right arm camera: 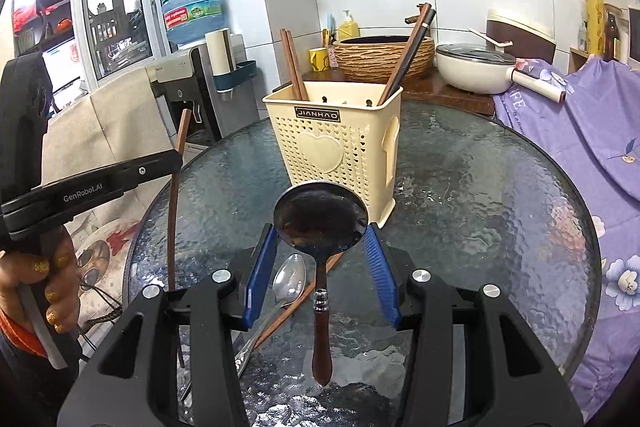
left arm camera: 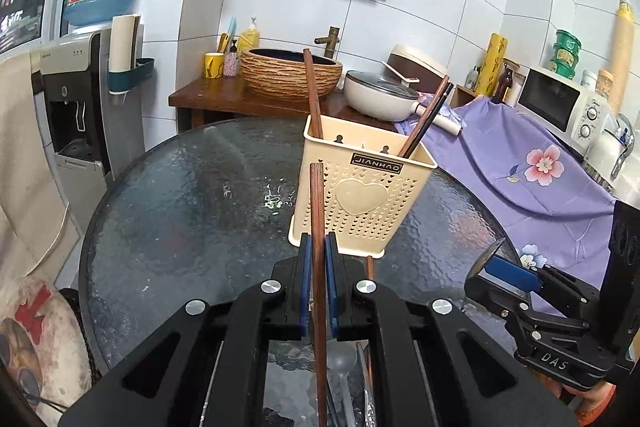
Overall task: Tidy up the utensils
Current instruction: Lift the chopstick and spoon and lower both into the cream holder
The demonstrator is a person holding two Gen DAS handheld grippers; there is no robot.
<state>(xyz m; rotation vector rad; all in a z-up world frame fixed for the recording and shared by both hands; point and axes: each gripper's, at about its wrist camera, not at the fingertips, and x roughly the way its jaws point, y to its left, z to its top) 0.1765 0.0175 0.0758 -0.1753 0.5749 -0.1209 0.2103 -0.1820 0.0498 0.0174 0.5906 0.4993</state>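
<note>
A cream perforated utensil holder [left arm camera: 360, 195] with a heart on its front stands on the round glass table [left arm camera: 192, 211]; several chopsticks lean inside it. My left gripper [left arm camera: 318, 243] is shut on a brown wooden chopstick [left arm camera: 317, 203], held upright just in front of the holder. In the right wrist view, my right gripper [right arm camera: 321, 227] is shut on a round-bowled spoon [right arm camera: 320, 215]. The blue pads [right arm camera: 262, 267] press on the bowl's edges and the brown handle hangs down above the table. The holder [right arm camera: 332, 151] is straight ahead of it. The left gripper [right arm camera: 120, 171] with its chopstick [right arm camera: 176, 187] shows at the left.
A silver spoon [right arm camera: 290, 281] and a loose chopstick [right arm camera: 316, 277] lie on the glass under the right gripper. A wooden side table with a woven basin [left arm camera: 288, 71] and a white pot [left arm camera: 380, 91] stands behind. Purple floral cloth [left arm camera: 520, 163] is at the right, a water dispenser [left arm camera: 72, 99] at the left.
</note>
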